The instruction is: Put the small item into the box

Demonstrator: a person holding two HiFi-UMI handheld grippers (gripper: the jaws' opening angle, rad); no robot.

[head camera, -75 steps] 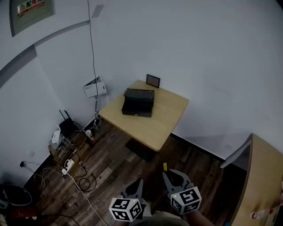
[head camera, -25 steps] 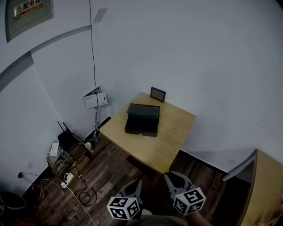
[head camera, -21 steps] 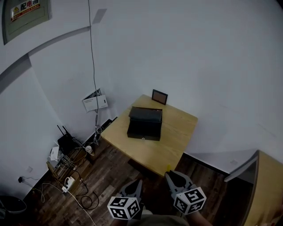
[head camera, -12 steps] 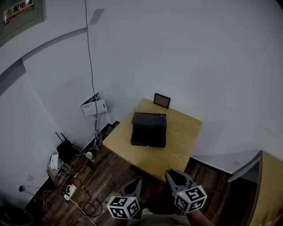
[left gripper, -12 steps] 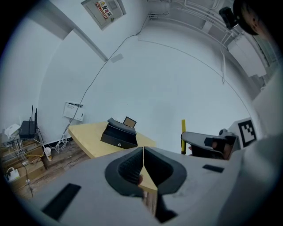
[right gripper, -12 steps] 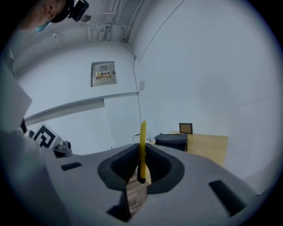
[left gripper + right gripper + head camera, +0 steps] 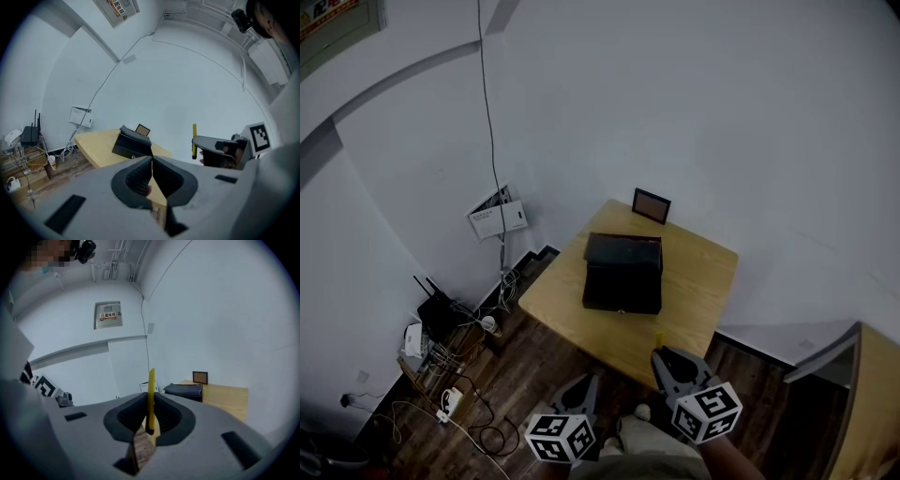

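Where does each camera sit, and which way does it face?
Head view: on the person's head, looking steeply down at the table with the black box; left claw and right claw show at the bottom.
Left gripper view: on the left claw, jaws together, facing the table; the right claw shows at right.
Right gripper view: on the right claw, shut on a yellow stick, facing the table.
Shared: all three see the black box.

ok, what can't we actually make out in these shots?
- black box: lid down, so the inside is hidden in every view.
- yellow stick: lower end buried between the right tool's pads; the head view shows only its tip.
- small frame: too small to tell what it shows.
- wall panel: cut off by the head view's top-left edge.
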